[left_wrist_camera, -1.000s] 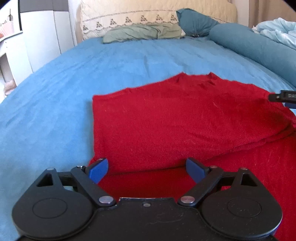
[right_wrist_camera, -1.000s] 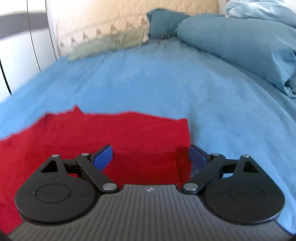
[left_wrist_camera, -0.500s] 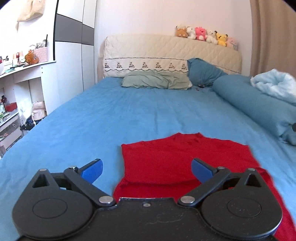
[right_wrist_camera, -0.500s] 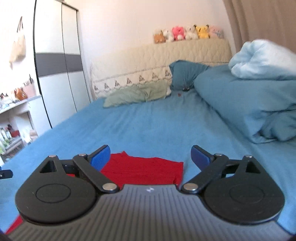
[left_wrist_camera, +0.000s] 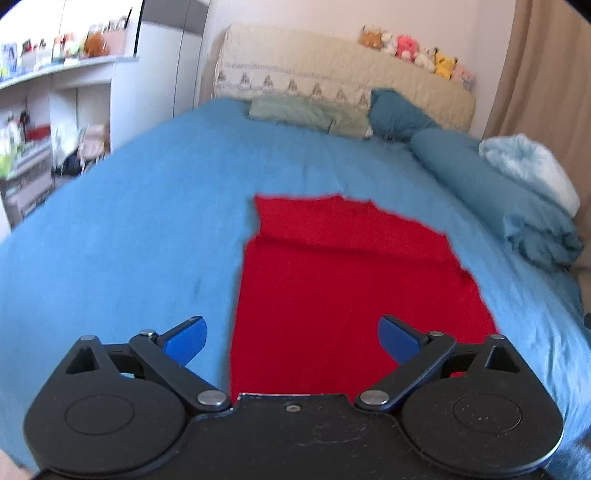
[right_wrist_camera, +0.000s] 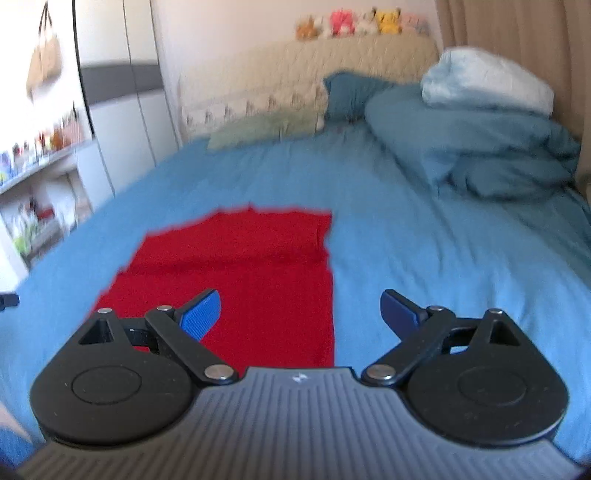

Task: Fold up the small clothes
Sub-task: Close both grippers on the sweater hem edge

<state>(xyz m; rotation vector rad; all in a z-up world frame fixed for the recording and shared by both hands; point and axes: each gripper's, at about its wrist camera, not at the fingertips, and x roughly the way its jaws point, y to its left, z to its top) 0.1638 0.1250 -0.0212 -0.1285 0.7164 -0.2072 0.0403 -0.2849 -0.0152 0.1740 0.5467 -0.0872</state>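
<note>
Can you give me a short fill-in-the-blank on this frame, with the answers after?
1. The garment lying on the bed is ____ in colour.
2. The left tongs and the right tongs are both ____, gripping nothing.
3. The row of plush toys sits on top of the ____.
Answers: red; open; headboard

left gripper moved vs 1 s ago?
Yes. The left gripper has backed away from the headboard; the red garment looks smaller, and the jaws straddle its left edge.
</note>
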